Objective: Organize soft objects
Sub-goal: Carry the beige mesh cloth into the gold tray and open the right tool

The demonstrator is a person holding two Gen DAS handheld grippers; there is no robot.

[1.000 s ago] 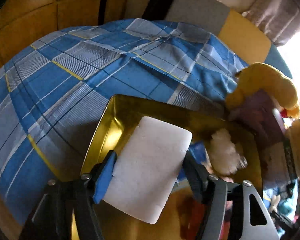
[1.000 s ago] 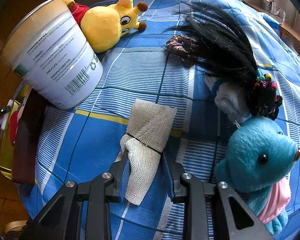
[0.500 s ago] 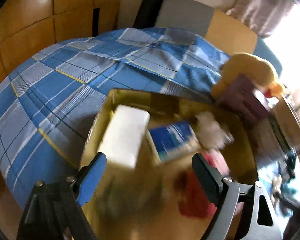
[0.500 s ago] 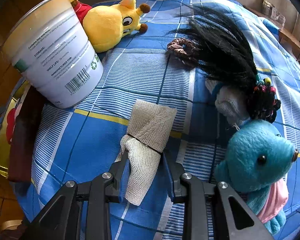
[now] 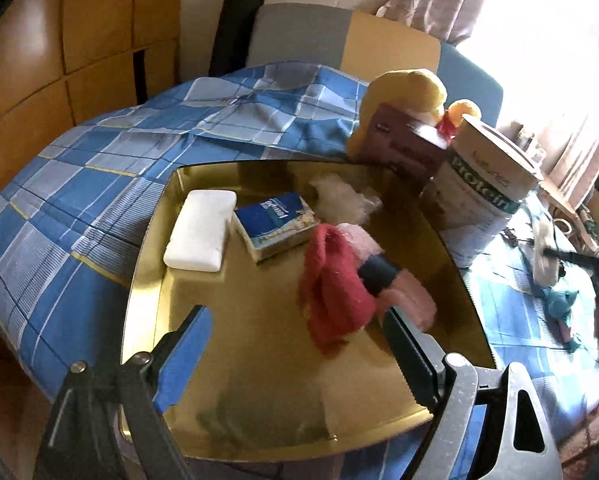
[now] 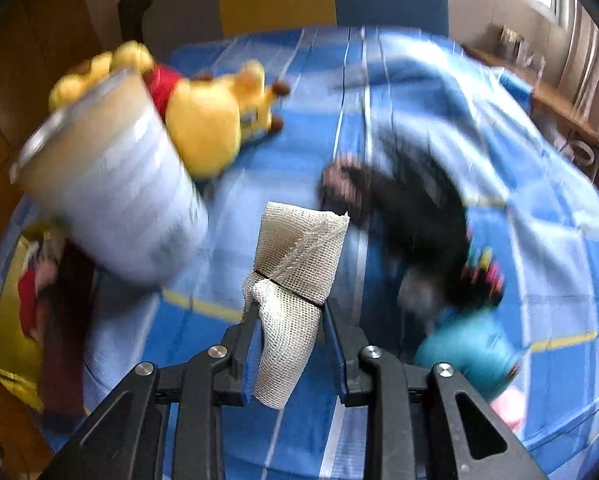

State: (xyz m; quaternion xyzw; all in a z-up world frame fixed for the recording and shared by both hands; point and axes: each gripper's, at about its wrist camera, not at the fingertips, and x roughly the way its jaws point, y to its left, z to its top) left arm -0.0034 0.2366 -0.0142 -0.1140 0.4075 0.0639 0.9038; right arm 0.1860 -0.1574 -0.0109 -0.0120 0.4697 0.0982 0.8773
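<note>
— Blue checked cloth (image 5: 99, 184) covers the whole surface, with wooden panels and a curtained window behind. What sits on it?

— A gold tray (image 5: 259, 360). Inside the tray lie a white foam block (image 5: 201, 234) at its far left, a blue packet (image 5: 275, 224) just beside that, a white fluff ball (image 5: 343, 196) behind the packet, and red and pink cloths (image 5: 335, 280) toward the tray's right.

— And the left gripper (image 5: 295, 344)?

— Its jaws have just been opening; they stand wide over the tray's near part with nothing between them.

— The right gripper (image 6: 291, 344)?

— Clamped on a tied roll of white mesh cloth (image 6: 295, 280). That view is blurred, so the roll looks lifted off the cloth, though I can't be sure. Right of the tray stands a white tin (image 6: 111, 200), a yellow plush toy (image 6: 215, 128) touching its far side, with a teal plush toy (image 6: 467, 352) and black hair (image 6: 419, 200) further right.
</note>
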